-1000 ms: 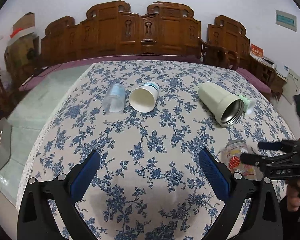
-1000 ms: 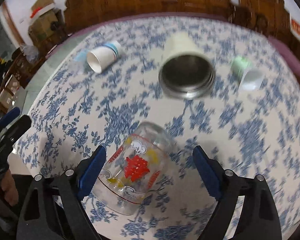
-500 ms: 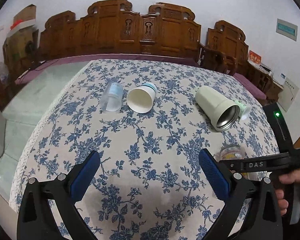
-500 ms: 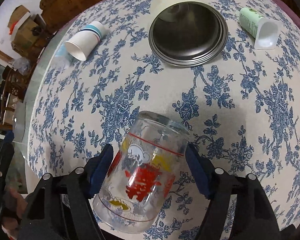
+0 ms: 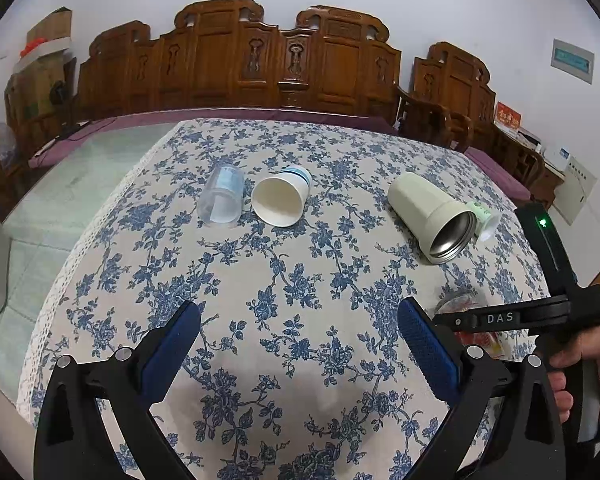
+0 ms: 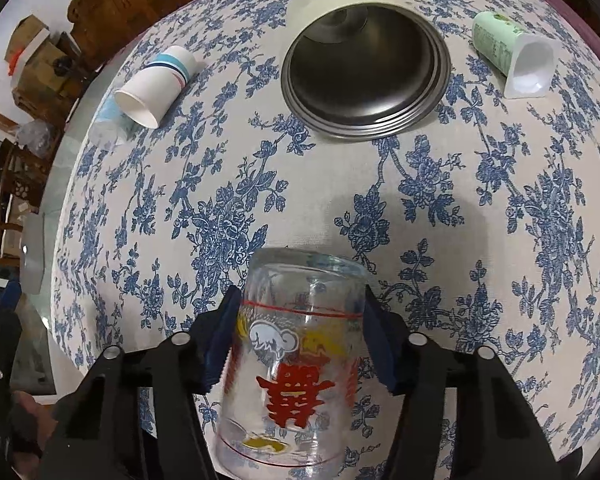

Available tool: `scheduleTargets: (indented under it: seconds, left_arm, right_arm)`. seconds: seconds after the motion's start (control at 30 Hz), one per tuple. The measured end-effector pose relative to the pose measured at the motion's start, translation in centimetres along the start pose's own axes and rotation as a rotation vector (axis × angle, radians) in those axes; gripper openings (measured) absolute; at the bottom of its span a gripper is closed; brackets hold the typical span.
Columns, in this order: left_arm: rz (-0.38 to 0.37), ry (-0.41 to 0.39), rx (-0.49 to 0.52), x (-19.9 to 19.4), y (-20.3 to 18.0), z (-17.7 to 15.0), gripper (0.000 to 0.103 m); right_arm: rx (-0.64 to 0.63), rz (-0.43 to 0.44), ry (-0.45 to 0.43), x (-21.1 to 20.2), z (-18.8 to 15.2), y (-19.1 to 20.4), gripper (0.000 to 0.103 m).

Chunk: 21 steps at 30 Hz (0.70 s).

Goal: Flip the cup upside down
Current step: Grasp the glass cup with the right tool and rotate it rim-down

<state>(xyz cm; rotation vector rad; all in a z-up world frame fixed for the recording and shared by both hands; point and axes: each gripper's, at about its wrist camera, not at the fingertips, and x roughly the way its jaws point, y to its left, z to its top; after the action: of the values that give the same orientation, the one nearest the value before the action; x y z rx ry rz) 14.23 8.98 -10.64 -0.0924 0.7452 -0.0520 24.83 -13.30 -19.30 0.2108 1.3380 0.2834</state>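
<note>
A clear glass cup (image 6: 296, 360) with a red character and yellow prints sits between the blue pads of my right gripper (image 6: 298, 340), which is shut on its sides. The cup's thick base points away from the camera, toward the table. In the left wrist view the same cup (image 5: 460, 304) shows partly behind the right gripper's black arm at the table's right edge. My left gripper (image 5: 300, 340) is open and empty above the near part of the floral tablecloth (image 5: 300, 280).
Lying on their sides on the cloth: a white paper cup (image 5: 280, 200), a clear plastic cup (image 5: 222, 198), a cream steel-lined tumbler (image 5: 432, 216) and a small green yogurt cup (image 6: 508, 56). Carved wooden chairs (image 5: 240, 60) stand behind the table.
My right gripper closed on the glass cup and turned it straight between the pads. The left gripper stayed open, its view rising slightly.
</note>
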Motion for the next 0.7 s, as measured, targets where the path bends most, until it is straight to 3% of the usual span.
scheduleTargets:
  seconds: [0.27, 0.43, 0.7]
  left_arm:
    - [0.004, 0.01, 0.007, 0.2, -0.2, -0.2, 0.095]
    - [0.003, 0.013, 0.005, 0.2, -0.2, -0.2, 0.095]
    - [0.004, 0.017, 0.01, 0.3, -0.2, -0.2, 0.095]
  right_arm:
    - [-0.127, 0.016, -0.126, -3.5, -0.9, 1.1, 0.059]
    - [-0.278, -0.054, -0.262, -6.2, -1.9, 2.7, 0.058]
    - [-0.4, -0.146, -0.343, -6.4, -1.8, 3.9, 0.058]
